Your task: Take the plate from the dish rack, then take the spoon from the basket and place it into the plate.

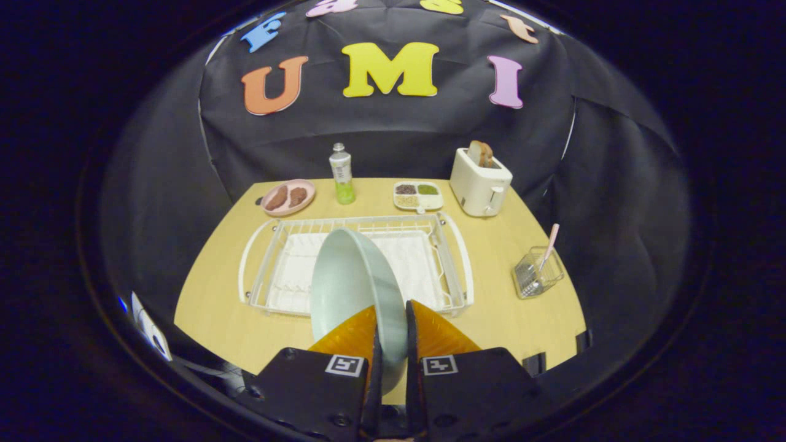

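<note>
Now gripper (393,328) clamps plate (350,282) rim — held above dish rack (454,258) edge.

One desk (245,331) carries everything counted here. One gripper (391,344), its two fingers (353,334) pressed on either side of one pale plate (350,282) held on edge. One white dish rack (270,245) at twelve o'clock from the fingers, with one white mat (411,258) inside it. One wire basket (537,273) at two o'clock, holding one pink-handled spoon (549,245). Along the far edge of the desk: one pink dish (287,197) at eleven o'clock bearing two brown pieces of food (277,198), one bottle (341,174), one divided tray (418,195) with three filled sections, and one toaster (479,181) at one o'clock with one slice of bread (480,153) in it
</note>
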`<state>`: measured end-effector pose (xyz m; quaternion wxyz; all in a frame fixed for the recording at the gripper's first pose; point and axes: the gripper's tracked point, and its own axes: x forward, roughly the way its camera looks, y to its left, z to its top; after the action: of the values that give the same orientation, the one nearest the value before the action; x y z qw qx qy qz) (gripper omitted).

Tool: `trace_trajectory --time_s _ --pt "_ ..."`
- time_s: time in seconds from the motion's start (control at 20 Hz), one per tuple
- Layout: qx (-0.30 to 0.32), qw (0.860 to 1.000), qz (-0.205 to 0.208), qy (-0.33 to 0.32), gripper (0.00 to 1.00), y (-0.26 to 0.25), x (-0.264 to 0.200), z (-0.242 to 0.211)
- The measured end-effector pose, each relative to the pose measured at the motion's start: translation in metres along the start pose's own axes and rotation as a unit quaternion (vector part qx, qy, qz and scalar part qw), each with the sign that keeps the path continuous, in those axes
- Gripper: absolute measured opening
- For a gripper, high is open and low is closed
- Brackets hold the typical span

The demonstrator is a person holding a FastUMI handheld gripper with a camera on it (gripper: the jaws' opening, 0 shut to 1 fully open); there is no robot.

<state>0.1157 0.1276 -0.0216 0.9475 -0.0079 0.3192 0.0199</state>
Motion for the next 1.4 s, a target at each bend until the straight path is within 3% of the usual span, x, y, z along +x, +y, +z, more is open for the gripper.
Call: trace_trajectory --time_s 0.1,0.2,0.35,0.5,0.85,1.2,1.4 --pt "0.036 0.997 0.06 0.014 0.21 0.007 0.006 -0.037" --pt "0.066 0.993 0.091 0.029 0.21 0.004 0.017 -0.066" --pt "0.096 0.99 0.093 0.044 0.21 -0.009 0.045 -0.099" --pt "0.107 0.991 0.067 0.055 0.21 -0.031 0.072 -0.119" --pt "0.142 0.977 0.14 0.072 0.23 -0.054 0.109 -0.148" --pt "0.112 0.982 0.135 0.068 0.37 -0.07 0.126 -0.162" --pt "0.086 0.988 0.126 0.014 0.37 -0.084 0.113 -0.138"
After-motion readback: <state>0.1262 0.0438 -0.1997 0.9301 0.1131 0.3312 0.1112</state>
